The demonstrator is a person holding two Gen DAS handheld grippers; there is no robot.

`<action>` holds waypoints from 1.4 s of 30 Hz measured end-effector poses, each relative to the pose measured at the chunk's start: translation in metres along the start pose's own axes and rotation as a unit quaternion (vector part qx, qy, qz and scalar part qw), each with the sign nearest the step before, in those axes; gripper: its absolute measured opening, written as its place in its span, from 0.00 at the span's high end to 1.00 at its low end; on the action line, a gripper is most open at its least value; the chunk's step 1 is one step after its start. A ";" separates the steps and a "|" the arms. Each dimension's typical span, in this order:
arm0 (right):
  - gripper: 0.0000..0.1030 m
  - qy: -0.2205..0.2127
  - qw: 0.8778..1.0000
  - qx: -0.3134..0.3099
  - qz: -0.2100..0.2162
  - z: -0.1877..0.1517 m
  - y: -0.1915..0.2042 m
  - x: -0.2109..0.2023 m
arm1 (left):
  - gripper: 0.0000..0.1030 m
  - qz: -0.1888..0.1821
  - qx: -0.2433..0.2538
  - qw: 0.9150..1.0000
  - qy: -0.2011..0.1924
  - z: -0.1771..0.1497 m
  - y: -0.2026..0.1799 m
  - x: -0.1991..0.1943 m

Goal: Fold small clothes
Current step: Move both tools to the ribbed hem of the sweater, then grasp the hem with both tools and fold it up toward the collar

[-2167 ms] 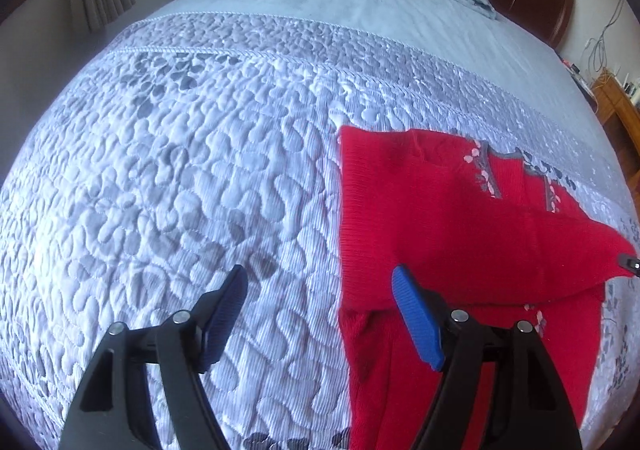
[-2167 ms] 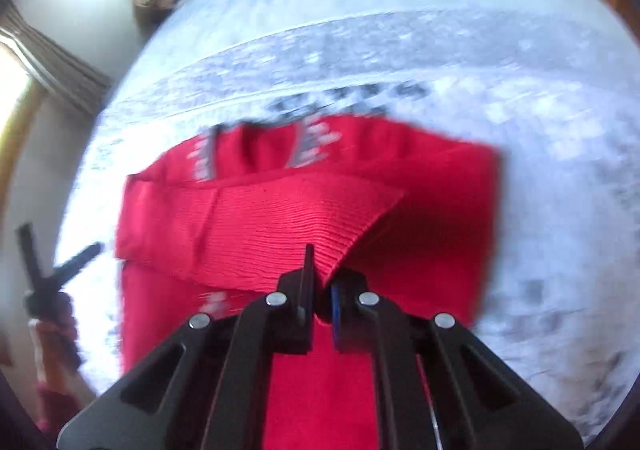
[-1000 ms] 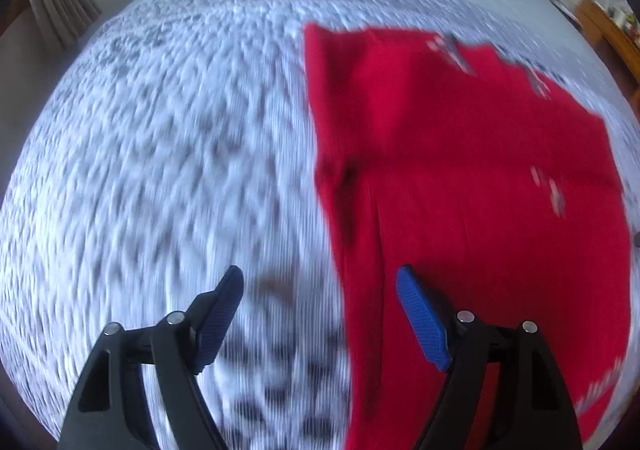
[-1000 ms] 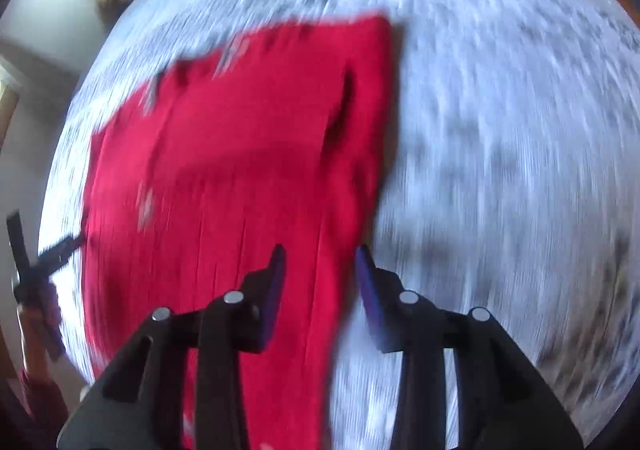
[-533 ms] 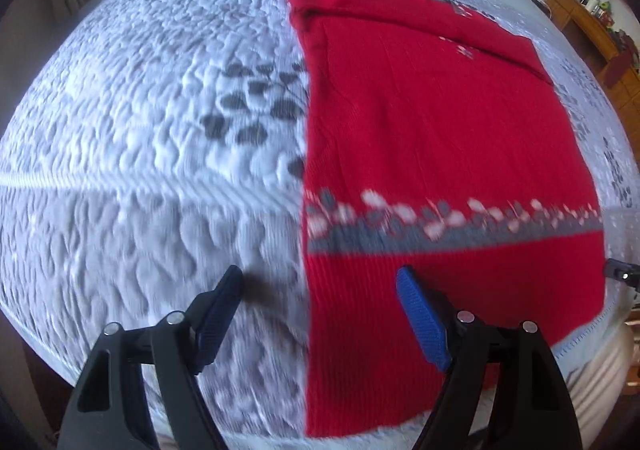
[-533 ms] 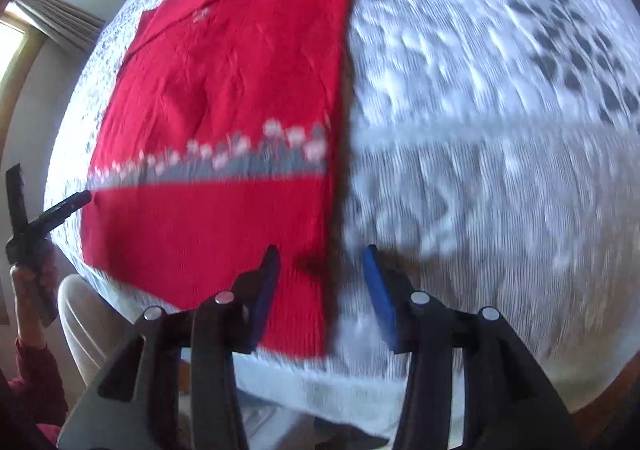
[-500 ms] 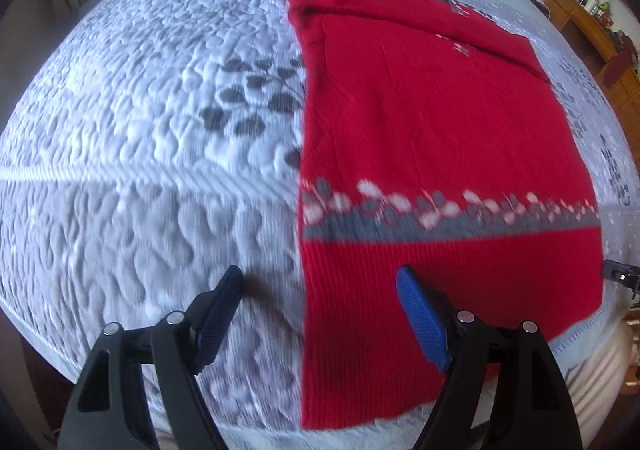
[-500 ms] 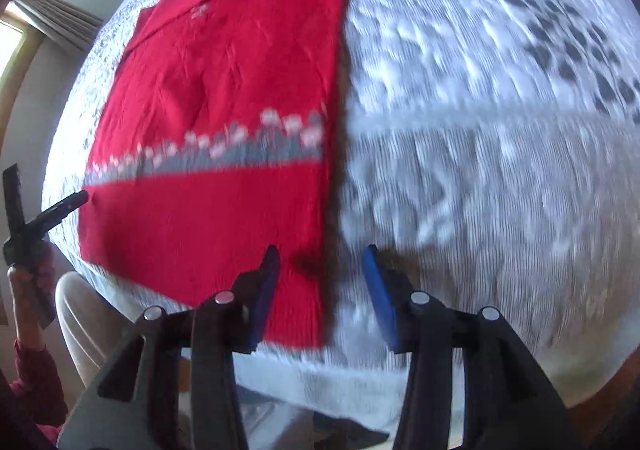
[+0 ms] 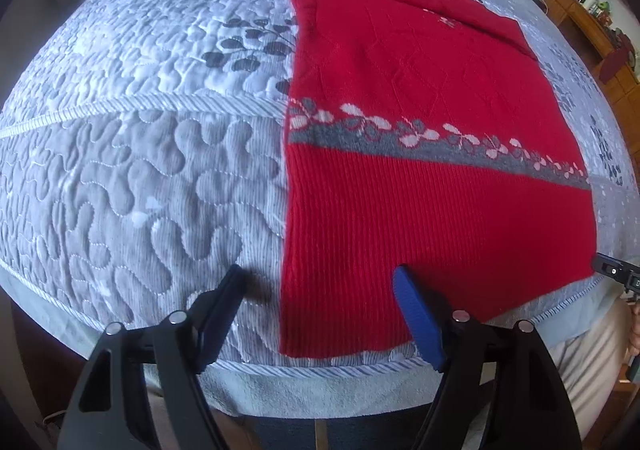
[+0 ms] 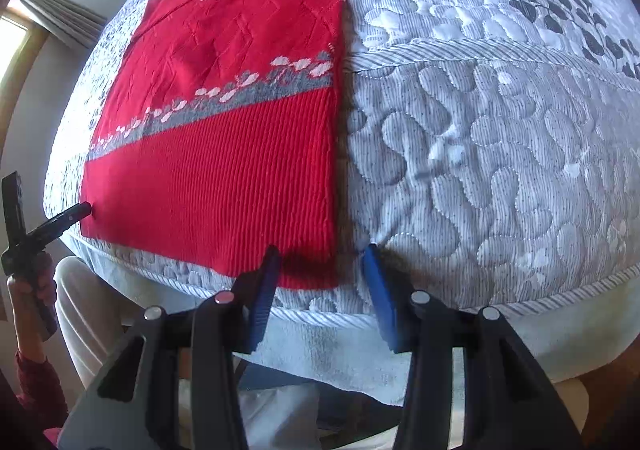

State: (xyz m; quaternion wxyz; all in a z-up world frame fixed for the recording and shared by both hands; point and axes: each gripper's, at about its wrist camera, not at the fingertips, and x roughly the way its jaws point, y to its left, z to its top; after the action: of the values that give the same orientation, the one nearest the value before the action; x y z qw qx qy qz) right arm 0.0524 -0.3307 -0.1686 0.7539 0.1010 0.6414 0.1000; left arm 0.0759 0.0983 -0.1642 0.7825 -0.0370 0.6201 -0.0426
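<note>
Looking down from the left wrist view, the left gripper point(image 9: 318, 300) is seen with its jaws spread and closing, straddling the near left corner of a red knitted sweater point(image 9: 420, 98); the left side edge of the garment runs up between the fingers, but neither pad presses on it. The sweater is laid flat on a grey quilted bedspread point(image 9: 140, 170), its long axis stretching straight away from the gripper, ribbed hem nearest and neckline farthest. A grey band with pale flowers point(image 9: 420, 142) crosses it above the ribbing. The tip of the right gripper point(image 9: 616, 272) shows at the far right, beside the opposite hem corner. No container is seen.

From the right wrist view, the right gripper point(image 10: 320, 282) is held partly spread over the near right corner of the sweater point(image 10: 240, 110); the right side edge passes between its fingers, nothing pinched. The garment extends away and to the left of this gripper, hem closest, at the bedspread's point(image 10: 480, 130) near edge. The left gripper point(image 10: 78, 212) is seen far left at the other hem corner, carried by a hand point(image 10: 30, 286).
</note>
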 end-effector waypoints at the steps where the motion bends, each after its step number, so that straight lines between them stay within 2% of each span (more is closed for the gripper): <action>1: 0.57 0.000 1.000 0.001 0.002 -0.001 -0.002 -0.001 | 0.32 0.002 0.000 1.000 -0.001 -0.002 0.000 -0.001; 5: 0.57 0.000 1.000 0.002 0.004 -0.002 -0.001 -0.001 | 0.40 0.002 -0.017 1.000 -0.007 -0.009 0.006 -0.004; 7: 0.59 0.000 1.000 0.002 0.007 -0.002 -0.001 -0.001 | 0.48 -0.001 -0.026 1.000 -0.009 -0.011 0.008 -0.006; 8: 0.65 0.002 1.000 0.003 0.014 -0.003 -0.001 0.000 | 0.51 -0.004 -0.032 0.999 -0.008 -0.013 0.009 -0.006; 9: 0.71 0.005 1.000 0.004 0.023 -0.003 -0.001 0.000 | 0.59 -0.010 -0.036 0.999 -0.007 -0.013 0.010 -0.007; 10: 0.81 0.010 0.999 0.009 0.042 -0.003 -0.001 0.002 | 0.67 -0.022 -0.041 0.999 -0.006 -0.013 0.011 -0.007; 11: 0.89 0.012 0.998 0.014 0.053 -0.003 -0.002 0.003 | 0.70 -0.031 -0.051 0.998 -0.004 -0.013 0.013 -0.007; 13: 0.91 0.009 0.998 0.025 0.060 -0.003 -0.005 0.002 | 0.84 -0.047 -0.069 0.996 -0.002 -0.014 0.019 -0.007; 15: 0.92 0.005 0.997 0.029 0.067 -0.003 -0.006 -0.001 | 0.92 -0.079 -0.094 0.992 0.001 -0.015 0.028 -0.008; 17: 0.92 -0.001 0.997 0.030 0.074 -0.004 -0.006 -0.006 | 0.92 -0.105 -0.115 0.988 0.000 -0.017 0.036 -0.012; 21: 0.93 -0.010 0.994 0.034 0.099 -0.001 -0.007 -0.018 | 0.93 -0.112 -0.112 0.987 -0.017 -0.018 0.038 -0.027; 25: 0.93 -0.023 0.992 0.032 0.122 0.014 -0.003 -0.036 | 0.93 -0.118 -0.103 0.987 -0.036 -0.005 0.034 -0.041; 30: 0.93 -0.040 0.990 0.037 0.130 0.043 -0.002 -0.054 | 0.93 -0.123 -0.100 0.985 -0.060 0.032 0.027 -0.054; 34: 0.93 -0.046 0.988 0.057 0.139 0.073 -0.012 -0.062 | 0.93 -0.126 -0.118 0.982 -0.075 0.059 0.034 -0.057; 42: 0.93 -0.035 0.985 0.094 0.138 0.152 -0.025 -0.047 | 0.92 -0.128 -0.150 0.977 -0.076 0.121 0.047 -0.029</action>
State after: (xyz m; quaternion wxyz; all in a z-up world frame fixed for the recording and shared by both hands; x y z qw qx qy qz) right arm 0.1958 -0.3716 -0.1076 0.7420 0.2619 0.6013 0.1385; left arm 0.1885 0.1489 -0.1138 0.8012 -0.2360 0.5479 -0.0461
